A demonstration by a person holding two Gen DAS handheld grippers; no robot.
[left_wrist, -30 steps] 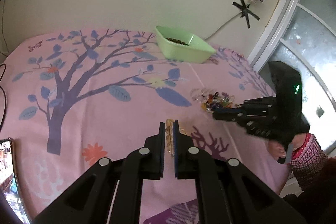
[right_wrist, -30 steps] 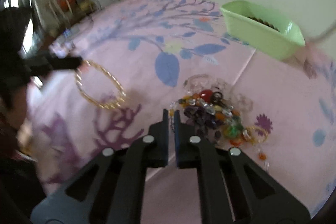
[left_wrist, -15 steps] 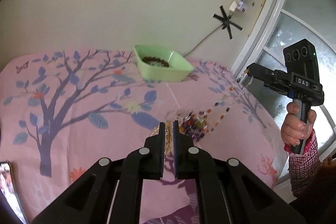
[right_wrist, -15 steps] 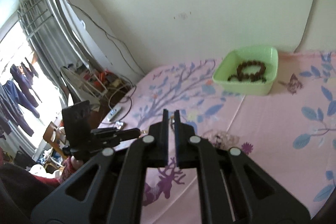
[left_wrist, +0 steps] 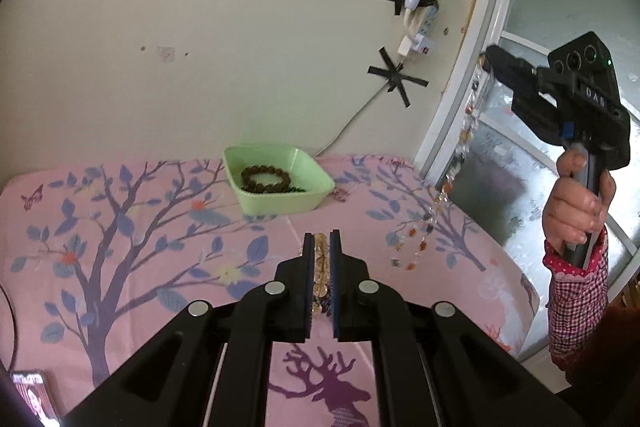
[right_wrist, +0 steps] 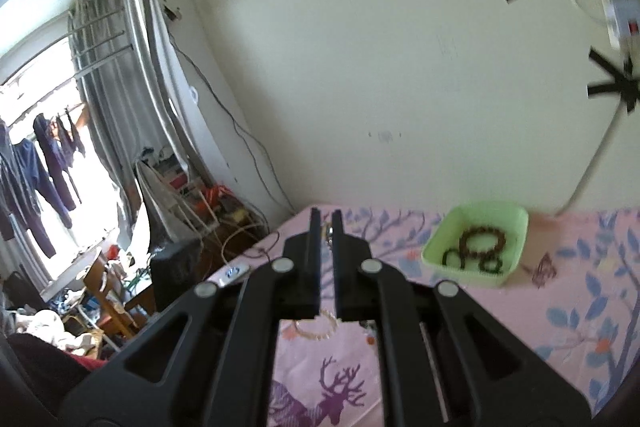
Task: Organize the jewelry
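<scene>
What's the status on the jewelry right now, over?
Left gripper shut on yellow bead bracelet. Right gripper shut on long beaded necklace, dangling over the cloth. Green tray unobstructed.

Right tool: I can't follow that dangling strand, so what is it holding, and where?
The right tool pinches a long multicoloured bead strand at its top end; the rest hangs free.

Both tools rose: the right tool lifted a beaded necklace off the tablecloth.
</scene>
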